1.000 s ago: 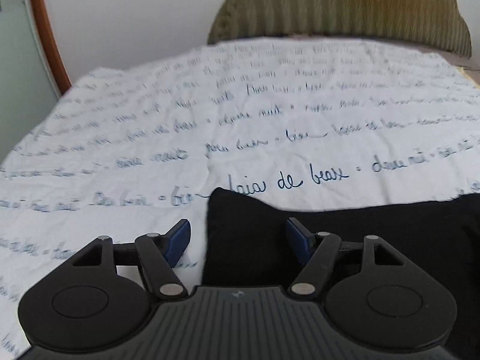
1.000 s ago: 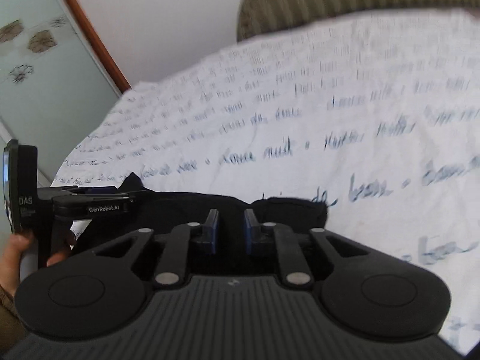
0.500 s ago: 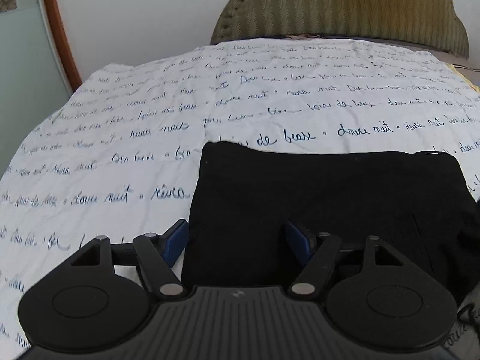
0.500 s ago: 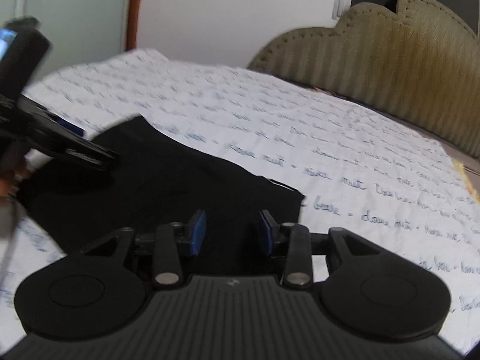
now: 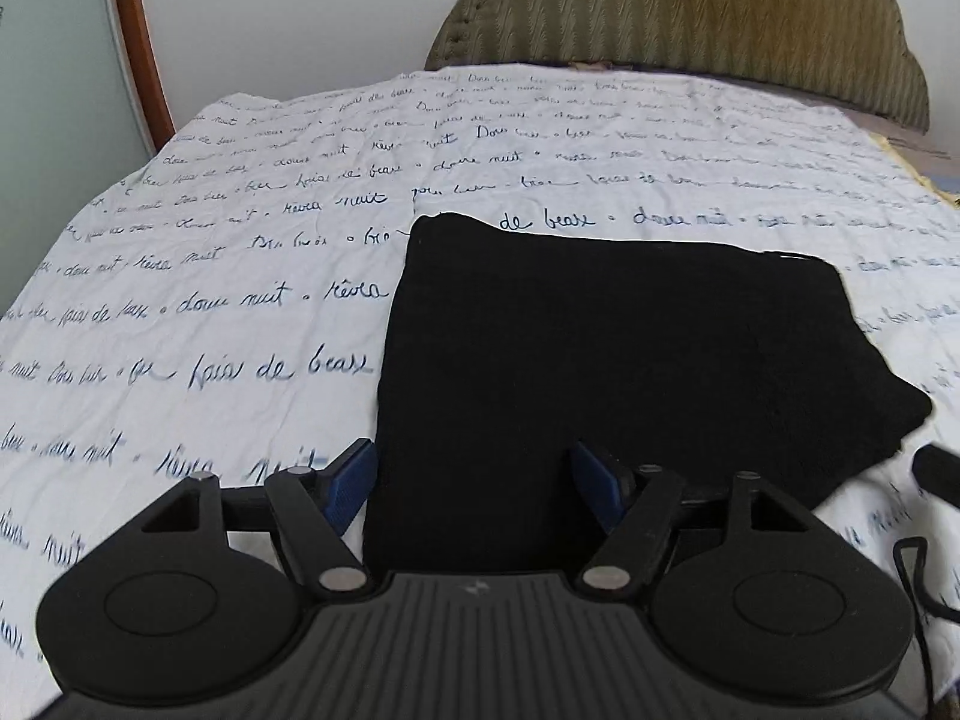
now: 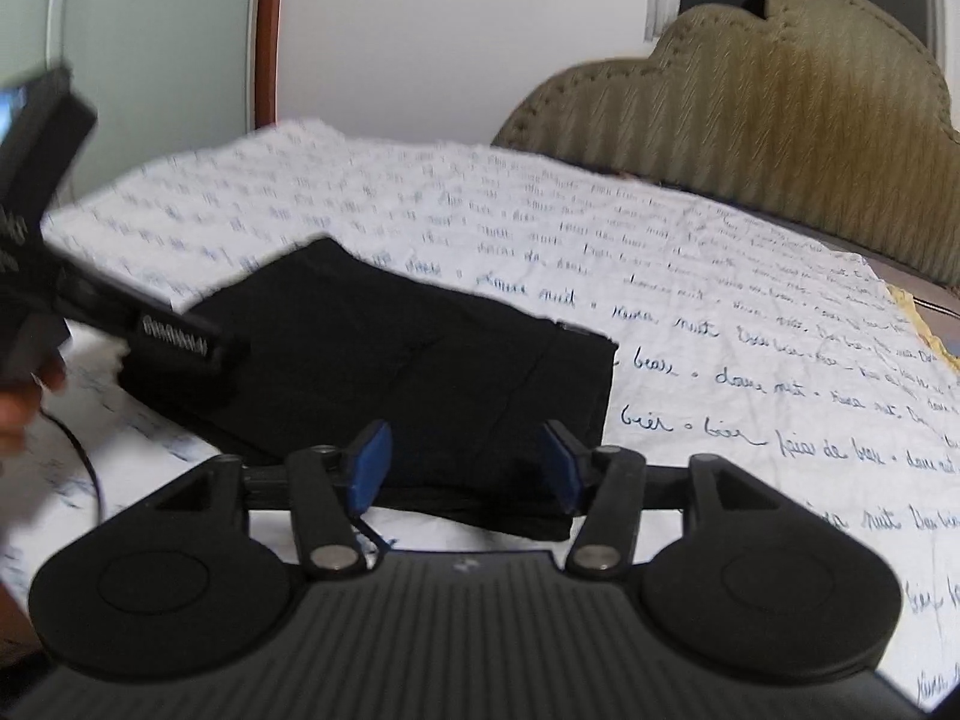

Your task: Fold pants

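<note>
Left tool (image 5: 474, 483): jaws wide apart, nothing gripped; blue pads straddle the near left edge of the pants (image 5: 630, 372) without pressing on them. Right tool (image 6: 465, 468): jaws opening, nothing between the pads; cloth lies beyond them.

Counts: two tools, one pair of black pants, one bed, one headboard.

Pants sit folded into a flat, roughly rectangular stack on the white script-printed bedsheet (image 5: 210, 300), centre-right in the left wrist view, centre in the right wrist view.

View differences:
- Right wrist view only: the left tool's body at far left, over the pants' left side, with part of a hand (image 6: 27, 396) holding it and a thin cable under it; blurred. Also wall switches at upper centre.
- Left wrist view only: a black tip at the right edge, unidentifiable.
- Both: olive padded headboard (image 5: 690, 24) at top.
</note>
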`<action>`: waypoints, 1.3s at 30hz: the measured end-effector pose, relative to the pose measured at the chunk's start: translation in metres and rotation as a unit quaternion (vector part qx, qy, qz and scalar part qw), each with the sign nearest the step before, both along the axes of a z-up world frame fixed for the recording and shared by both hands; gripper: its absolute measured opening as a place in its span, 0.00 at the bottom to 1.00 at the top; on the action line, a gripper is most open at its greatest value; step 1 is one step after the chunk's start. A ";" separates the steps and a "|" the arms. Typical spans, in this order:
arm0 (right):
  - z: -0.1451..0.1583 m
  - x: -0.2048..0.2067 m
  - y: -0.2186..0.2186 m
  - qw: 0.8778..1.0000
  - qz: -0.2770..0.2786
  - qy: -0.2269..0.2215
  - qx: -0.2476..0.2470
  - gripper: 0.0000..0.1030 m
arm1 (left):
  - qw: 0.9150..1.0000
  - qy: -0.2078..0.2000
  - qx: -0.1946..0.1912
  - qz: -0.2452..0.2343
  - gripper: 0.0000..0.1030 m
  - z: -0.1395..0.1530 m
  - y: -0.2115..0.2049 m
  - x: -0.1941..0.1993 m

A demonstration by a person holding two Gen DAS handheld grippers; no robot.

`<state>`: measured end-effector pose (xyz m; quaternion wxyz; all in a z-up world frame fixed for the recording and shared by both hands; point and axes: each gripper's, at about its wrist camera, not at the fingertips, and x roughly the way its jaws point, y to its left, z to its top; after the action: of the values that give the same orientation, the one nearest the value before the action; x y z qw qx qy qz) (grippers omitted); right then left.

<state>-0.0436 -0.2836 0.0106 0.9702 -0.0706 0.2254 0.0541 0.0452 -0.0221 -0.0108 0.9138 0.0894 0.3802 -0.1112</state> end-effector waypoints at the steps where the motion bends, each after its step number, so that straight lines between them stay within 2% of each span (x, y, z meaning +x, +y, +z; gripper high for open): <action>1: 0.003 -0.007 0.001 1.000 -0.001 -0.006 0.002 0.59 | 1.000 -0.002 0.000 0.001 0.70 0.001 0.002 -0.006; 5: 0.010 -0.034 0.011 0.999 0.007 -0.023 0.029 0.81 | 1.000 -0.008 -0.011 0.003 0.70 0.008 0.009 -0.032; 8: 0.013 -0.052 0.021 0.998 0.012 -0.031 0.054 0.91 | 1.000 -0.017 -0.006 0.000 0.70 0.014 0.013 -0.051; 11: 0.014 -0.069 0.033 0.997 0.010 -0.043 0.059 1.00 | 1.000 -0.023 0.003 0.001 0.70 0.019 0.017 -0.065; 16: 0.009 -0.081 0.049 0.998 -0.009 -0.040 0.047 1.00 | 1.000 -0.014 -0.007 0.005 0.72 0.019 0.027 -0.078; 20: -0.003 -0.078 0.050 0.997 -0.030 -0.023 0.062 1.00 | 1.000 -0.012 -0.004 0.012 0.73 0.011 0.027 -0.083; 28: -0.048 -0.054 0.039 0.989 -0.096 0.020 0.109 1.00 | 0.999 0.009 0.021 0.027 0.73 -0.032 0.016 -0.086; 32: -0.073 -0.048 0.038 0.986 -0.115 0.048 0.111 1.00 | 0.999 -0.015 0.031 0.035 0.79 -0.036 0.015 -0.095; 38: -0.085 -0.050 0.054 0.991 -0.115 0.040 0.053 1.00 | 0.998 -0.022 0.022 0.050 0.86 -0.042 0.018 -0.097; 39: -0.086 -0.051 0.055 0.991 -0.115 0.039 0.050 1.00 | 0.998 -0.024 0.024 0.052 0.89 -0.043 0.018 -0.097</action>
<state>-0.0943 -0.2284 -0.0759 0.9628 0.0071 0.2665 -0.0441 -0.0519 -0.0044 -0.0538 0.9248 0.0935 0.3651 -0.0521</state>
